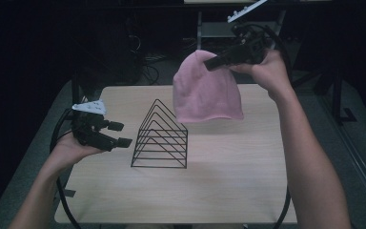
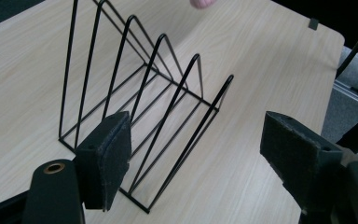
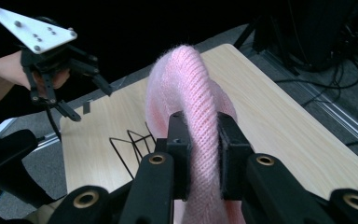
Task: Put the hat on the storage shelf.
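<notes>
Pink hat (image 1: 207, 90) hangs above the far side of the table (image 1: 228, 176), its lower edge clear of the wood, behind the black wire rack (image 1: 160, 138). Your right gripper (image 1: 215, 62) pinches its knitted top, jaws clamped on the fabric. Your left gripper (image 1: 120, 134) hovers just left of the rack, jaws wide apart, holding nothing.

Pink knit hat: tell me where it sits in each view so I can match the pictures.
High view: the pink knit hat hangs upper centre, above the table's far edge, pinched by the right gripper.
Left gripper view: a small pink bit at the top edge, apparently the hat.
Right gripper view: centre, clamped between the jaws.
Shared landmark: the black wire rack on the table.
</notes>
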Demonstrator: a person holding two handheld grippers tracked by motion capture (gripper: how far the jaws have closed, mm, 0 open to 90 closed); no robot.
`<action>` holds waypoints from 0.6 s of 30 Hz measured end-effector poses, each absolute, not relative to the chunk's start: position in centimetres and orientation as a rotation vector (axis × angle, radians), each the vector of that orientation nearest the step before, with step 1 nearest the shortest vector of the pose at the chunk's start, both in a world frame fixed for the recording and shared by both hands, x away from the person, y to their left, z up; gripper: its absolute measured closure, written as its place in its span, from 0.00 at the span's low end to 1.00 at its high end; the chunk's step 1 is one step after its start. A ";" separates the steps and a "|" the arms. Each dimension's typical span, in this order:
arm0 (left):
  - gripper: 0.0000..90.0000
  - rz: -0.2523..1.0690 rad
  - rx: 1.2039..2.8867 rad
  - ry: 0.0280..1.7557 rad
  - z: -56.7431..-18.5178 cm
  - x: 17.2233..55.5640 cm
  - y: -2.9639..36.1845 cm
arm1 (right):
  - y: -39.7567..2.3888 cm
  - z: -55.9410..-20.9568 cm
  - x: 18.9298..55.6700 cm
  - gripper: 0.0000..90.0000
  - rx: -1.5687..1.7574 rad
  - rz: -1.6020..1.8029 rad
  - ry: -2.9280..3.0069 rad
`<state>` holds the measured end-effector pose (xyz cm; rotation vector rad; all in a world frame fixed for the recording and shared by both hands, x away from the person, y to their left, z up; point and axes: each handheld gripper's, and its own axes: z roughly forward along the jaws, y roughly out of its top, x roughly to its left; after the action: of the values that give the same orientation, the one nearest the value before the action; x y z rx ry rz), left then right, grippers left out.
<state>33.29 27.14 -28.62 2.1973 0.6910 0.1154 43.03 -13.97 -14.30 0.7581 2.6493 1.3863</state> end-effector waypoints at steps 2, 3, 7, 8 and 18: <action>0.28 0.113 2.202 0.695 -28.5 33.3 26.9 | -13.4 -14.1 43.0 0.86 0.733 1.389 2.654; 0.28 0.116 2.206 0.686 -28.4 33.4 26.9 | -13.1 -13.9 42.9 0.86 0.722 1.396 2.657; 0.28 0.109 2.204 0.682 -28.0 33.5 26.7 | -11.8 -13.2 42.6 0.86 0.676 1.408 2.672; 0.28 0.109 2.206 0.673 -28.0 33.6 26.7 | -11.8 -13.2 42.6 0.86 0.676 1.408 2.672; 0.28 0.081 2.187 0.678 -27.9 34.0 26.8 | -9.2 -12.1 42.0 0.86 0.577 1.434 2.699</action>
<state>33.96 26.81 -27.89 2.1874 0.6783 0.0809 42.01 -9.17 -12.13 0.5772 2.6990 1.4344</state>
